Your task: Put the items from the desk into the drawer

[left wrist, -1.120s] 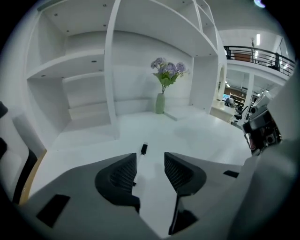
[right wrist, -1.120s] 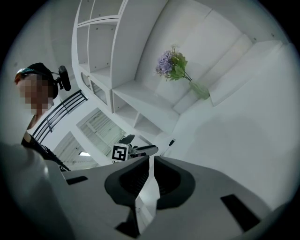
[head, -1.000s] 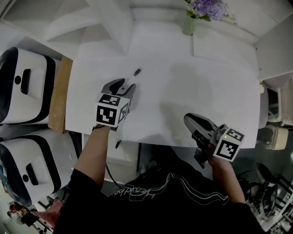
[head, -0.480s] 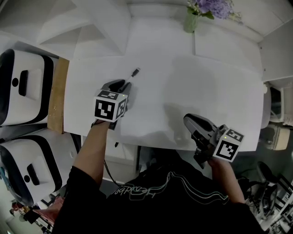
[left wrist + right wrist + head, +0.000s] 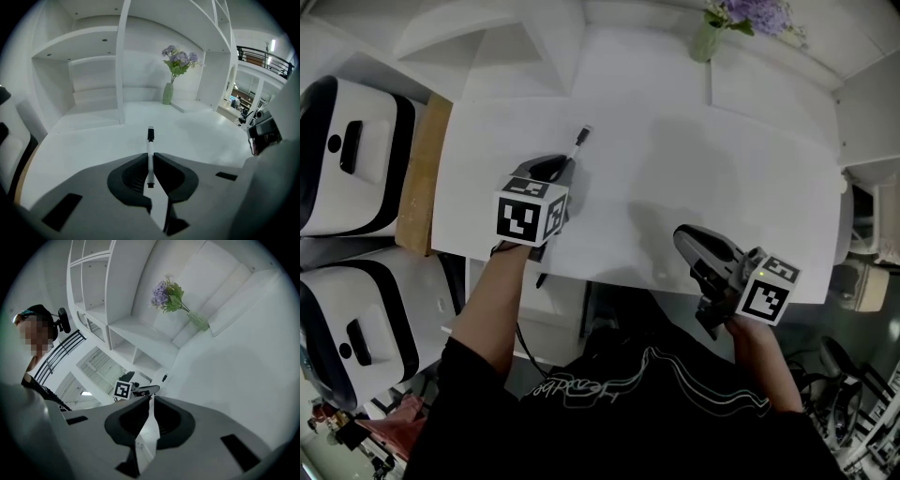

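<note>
A slim white pen with a black cap (image 5: 579, 143) lies on the white desk (image 5: 722, 169), left of its middle. My left gripper (image 5: 560, 169) tilts down over the pen's near end. In the left gripper view its jaws have just been closing, and the pads now pinch the pen (image 5: 150, 140), whose capped end sticks out ahead of the left gripper (image 5: 150, 158). My right gripper (image 5: 680, 240) hovers at the desk's front edge on the right, shut with nothing in it. From the right gripper (image 5: 151, 399) I see the pen (image 5: 164, 378) far off.
A green vase of purple flowers (image 5: 705, 39) stands at the back of the desk, in front of white shelves (image 5: 93, 75). A wooden panel (image 5: 417, 178) runs along the desk's left edge. Two white-and-black seats (image 5: 347, 159) sit beyond it.
My left gripper's jaws have closed from wide open onto the pen, which still lies on the desk. My right gripper has hardly moved.
</note>
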Motion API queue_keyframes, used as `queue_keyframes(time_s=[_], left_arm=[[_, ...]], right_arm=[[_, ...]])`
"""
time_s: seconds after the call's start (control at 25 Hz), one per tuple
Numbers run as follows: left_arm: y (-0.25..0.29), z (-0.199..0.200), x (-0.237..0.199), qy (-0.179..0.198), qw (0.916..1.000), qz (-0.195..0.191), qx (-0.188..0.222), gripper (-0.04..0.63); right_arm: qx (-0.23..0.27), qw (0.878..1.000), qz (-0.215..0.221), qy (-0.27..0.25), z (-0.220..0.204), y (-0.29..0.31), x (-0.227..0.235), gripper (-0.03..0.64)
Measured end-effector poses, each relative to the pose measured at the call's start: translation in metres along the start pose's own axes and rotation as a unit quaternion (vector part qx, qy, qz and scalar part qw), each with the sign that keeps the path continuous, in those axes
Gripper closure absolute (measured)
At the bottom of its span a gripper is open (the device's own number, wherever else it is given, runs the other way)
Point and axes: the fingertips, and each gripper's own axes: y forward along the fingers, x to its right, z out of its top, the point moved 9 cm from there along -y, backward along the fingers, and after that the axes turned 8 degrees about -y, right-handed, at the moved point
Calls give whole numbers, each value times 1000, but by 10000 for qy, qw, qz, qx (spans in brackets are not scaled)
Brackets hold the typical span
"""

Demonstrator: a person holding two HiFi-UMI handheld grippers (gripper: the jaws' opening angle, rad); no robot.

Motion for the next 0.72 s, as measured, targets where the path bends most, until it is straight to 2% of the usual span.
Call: queue_keyframes(time_s=[0.16, 0.32, 0.56, 0.72], left_arm=[[-45, -14, 7, -104, 9997, -103, 205, 541], [-100, -35, 13, -393, 9978, -287, 449, 541], [-176, -74, 22, -547, 9946, -440, 763, 541], [-218, -107, 25, -481, 9943, -406, 859, 541]], right_arm=[[64, 9999, 92, -92, -13, 3, -28, 555], [88, 9994, 290, -171, -32, 11, -62, 555], [68, 9980, 506, -363, -57, 20, -109, 555], [-12, 9975, 583, -405, -84, 23, -137, 555]])
